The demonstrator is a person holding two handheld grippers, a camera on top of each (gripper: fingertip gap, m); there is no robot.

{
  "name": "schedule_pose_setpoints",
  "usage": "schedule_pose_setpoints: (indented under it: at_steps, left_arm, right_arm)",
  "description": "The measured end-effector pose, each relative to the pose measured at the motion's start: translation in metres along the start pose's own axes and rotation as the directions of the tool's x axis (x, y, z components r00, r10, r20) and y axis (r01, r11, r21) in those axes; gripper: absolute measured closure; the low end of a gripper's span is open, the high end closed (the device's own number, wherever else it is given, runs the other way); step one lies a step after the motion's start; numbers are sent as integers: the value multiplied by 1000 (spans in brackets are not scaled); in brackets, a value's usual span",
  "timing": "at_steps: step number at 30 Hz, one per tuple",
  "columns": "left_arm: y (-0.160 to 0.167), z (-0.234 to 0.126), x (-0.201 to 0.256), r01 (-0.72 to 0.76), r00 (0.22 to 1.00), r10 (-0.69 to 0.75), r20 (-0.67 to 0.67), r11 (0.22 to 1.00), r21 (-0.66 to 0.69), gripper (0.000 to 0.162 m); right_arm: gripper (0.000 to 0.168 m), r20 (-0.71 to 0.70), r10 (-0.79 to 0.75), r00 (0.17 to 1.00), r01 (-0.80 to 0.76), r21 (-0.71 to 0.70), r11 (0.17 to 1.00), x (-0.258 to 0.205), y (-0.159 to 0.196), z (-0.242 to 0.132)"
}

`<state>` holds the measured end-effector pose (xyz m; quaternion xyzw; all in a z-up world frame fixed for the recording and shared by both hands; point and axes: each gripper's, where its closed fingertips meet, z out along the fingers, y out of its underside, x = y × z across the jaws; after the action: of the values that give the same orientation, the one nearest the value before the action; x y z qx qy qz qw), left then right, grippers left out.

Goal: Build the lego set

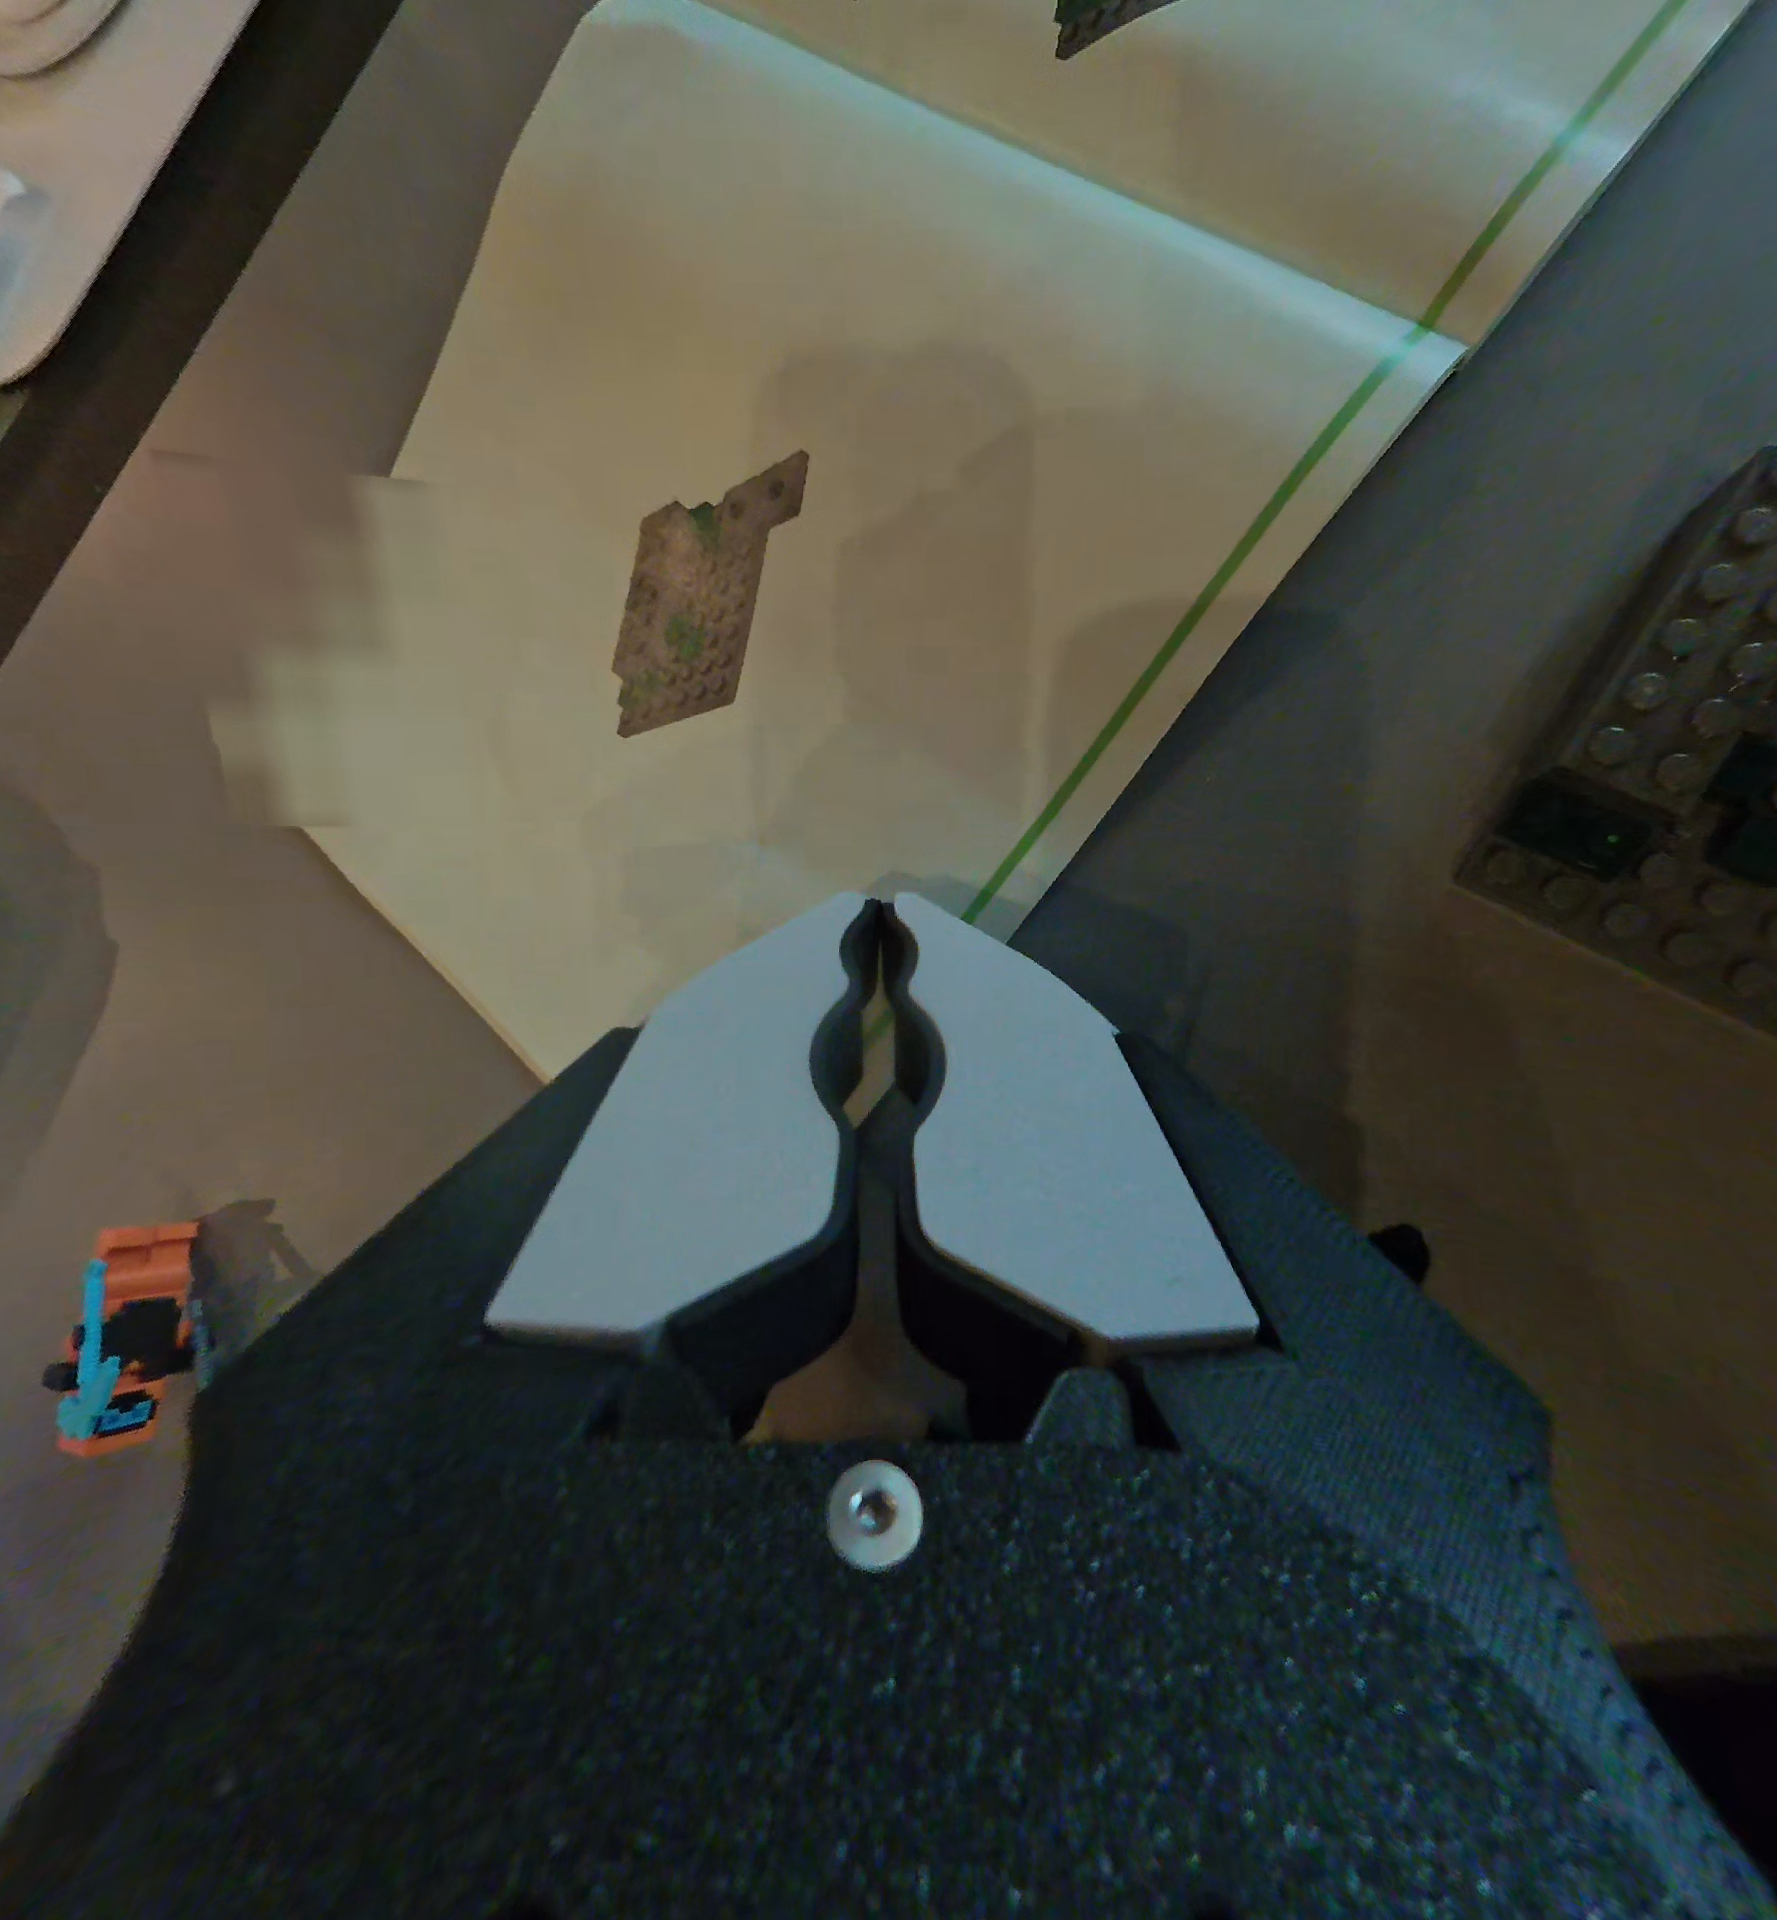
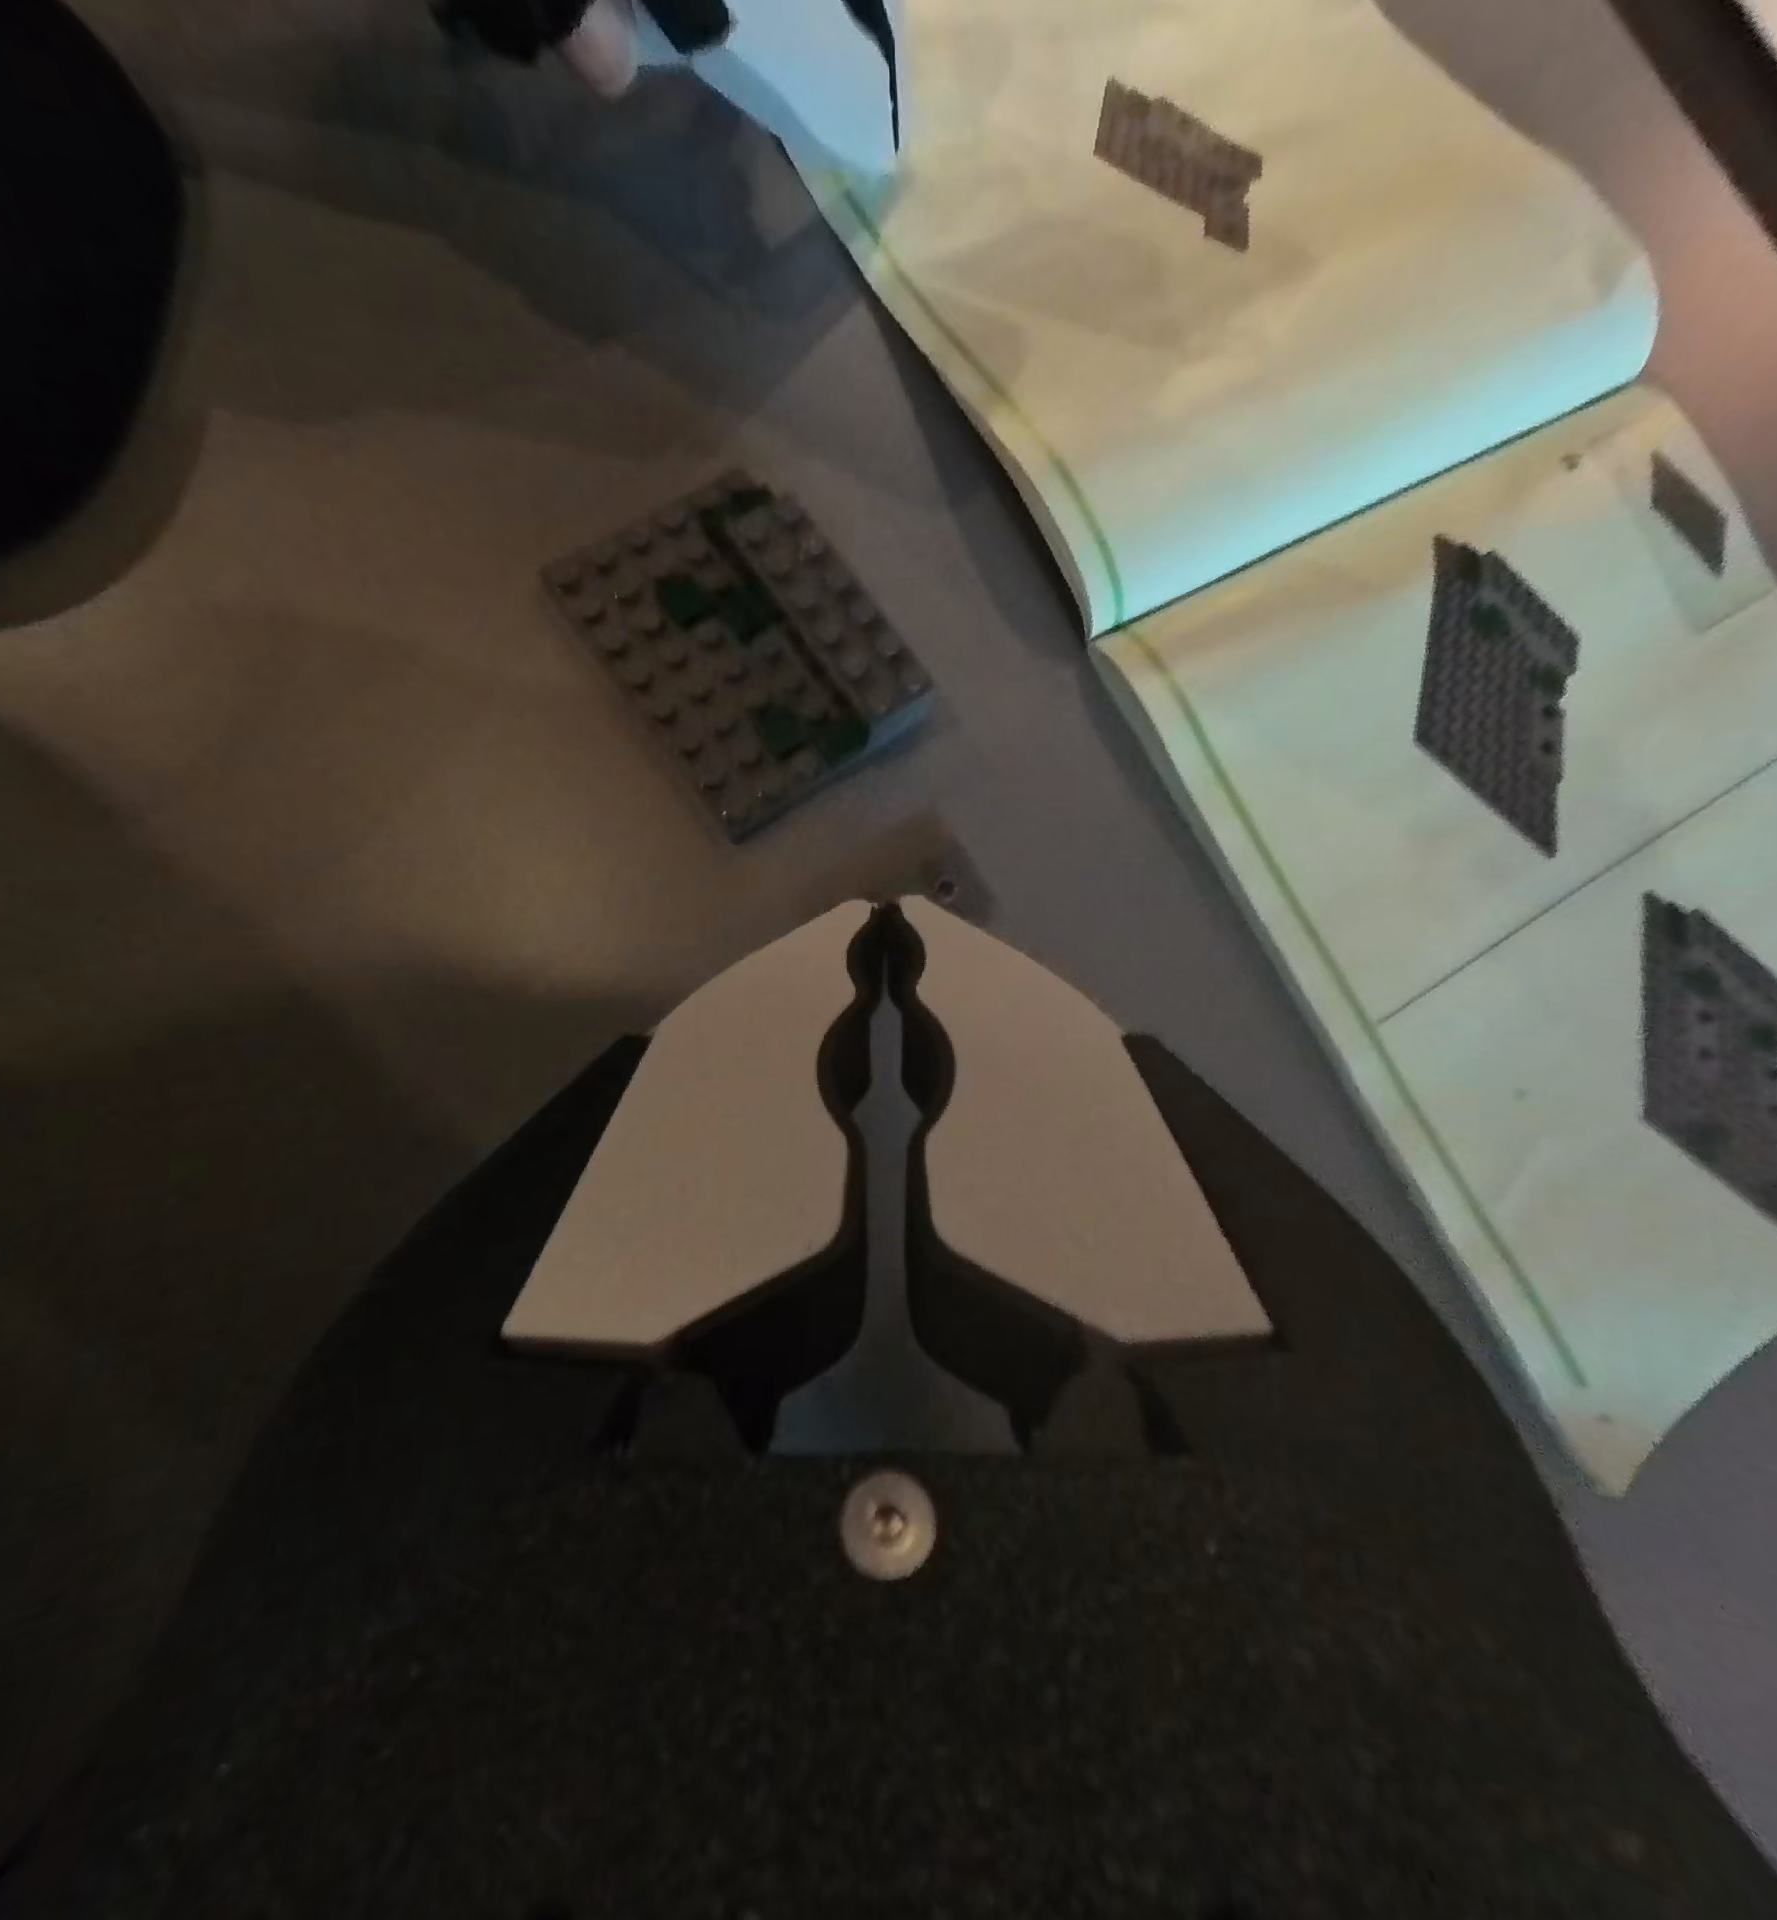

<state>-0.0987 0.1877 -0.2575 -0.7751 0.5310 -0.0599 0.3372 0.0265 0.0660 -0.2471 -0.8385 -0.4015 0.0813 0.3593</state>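
A grey studded Lego baseplate [image 2: 738, 665] with a few dark green pieces on it lies flat on the table; it also shows at the right edge of the left wrist view [image 1: 1694, 748]. My right gripper [image 2: 886, 910] hovers just in front of the baseplate's near corner, its tips pinched on the edge of a small flat grey piece [image 2: 951, 878]. My left gripper [image 1: 884, 910] is shut and empty, held over the near edge of the open instruction booklet [image 1: 863, 364], to the left of the baseplate.
The booklet [image 2: 1227, 416] lies right of the baseplate and shows pictures of the grey plate build. A small orange, black and blue Lego figure [image 1: 120, 1340] lies at the lower left. A fingertip [image 2: 603, 52] shows at the top. A dark table edge [image 1: 136, 260] runs at the far left.
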Motion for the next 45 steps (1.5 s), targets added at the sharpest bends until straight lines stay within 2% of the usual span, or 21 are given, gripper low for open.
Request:
schedule_pose_setpoints:
  at_steps: [1, 7, 13, 14, 15, 16, 18, 21, 23, 27, 34, 40, 45]
  left_arm:
    - [0, 0, 0, 1, 1000, -1, 0, 1000, 1, 162]
    - [0, 0, 0, 6, 1000, -6, -6, 1000, 6, 162]
    - [1, -3, 0, -35, 999, 35, 4, 999, 17, 162]
    - [-1, -6, -2, -47, 999, 46, 19, 999, 26, 162]
    - [-3, -10, -2, -54, 998, 53, 25, 998, 45, 160]
    - [-6, -14, -1, -56, 998, 55, 18, 997, 62, 148]
    - [-9, -23, 2, -45, 999, 44, 10, 995, 84, 146]
    - [-14, -38, 18, -22, 999, 28, -45, 990, 141, 142]
    - [-16, -48, 35, 7, 992, 15, -127, 985, 175, 138]
    - [-17, -58, 72, 56, 958, 7, -286, 976, 212, 132]
    - [-8, -41, 107, 9, 903, 60, -425, 987, 158, 113]
    - [-11, -32, 114, -52, 880, 118, -461, 987, 154, 102]
    - [-14, -28, 114, -78, 880, 148, -452, 983, 168, 108]
  right_arm:
    - [168, 0, -2, 1000, 2, -6, 1000, 0, 2, 1]
    - [168, 1, 8, 1000, -8, -1, 1000, 1, 5, 3]
    - [168, 11, -42, 999, 41, 86, 995, 11, -6, -14]
    - [157, 29, -55, 998, 52, 97, 994, 12, -6, -16]
    - [152, 55, -61, 997, 55, 105, 993, 13, -5, -17]
    - [149, 86, -63, 994, 53, 113, 992, 14, -4, -17]
    - [138, 142, -74, 987, 57, 121, 991, 14, -2, -13]
    - [130, 229, -128, 965, 104, 115, 988, 13, 1, -5]
    - [129, 293, -162, 942, 138, 102, 985, 10, 4, 1]
    - [128, 390, -199, 899, 181, 83, 980, 5, 6, 9]
    - [136, 433, -245, 868, 231, 85, 969, 7, 4, 11]
    - [136, 429, -255, 867, 235, 100, 967, 6, 2, 12]
    - [136, 416, -263, 870, 240, 109, 965, 6, 2, 12]
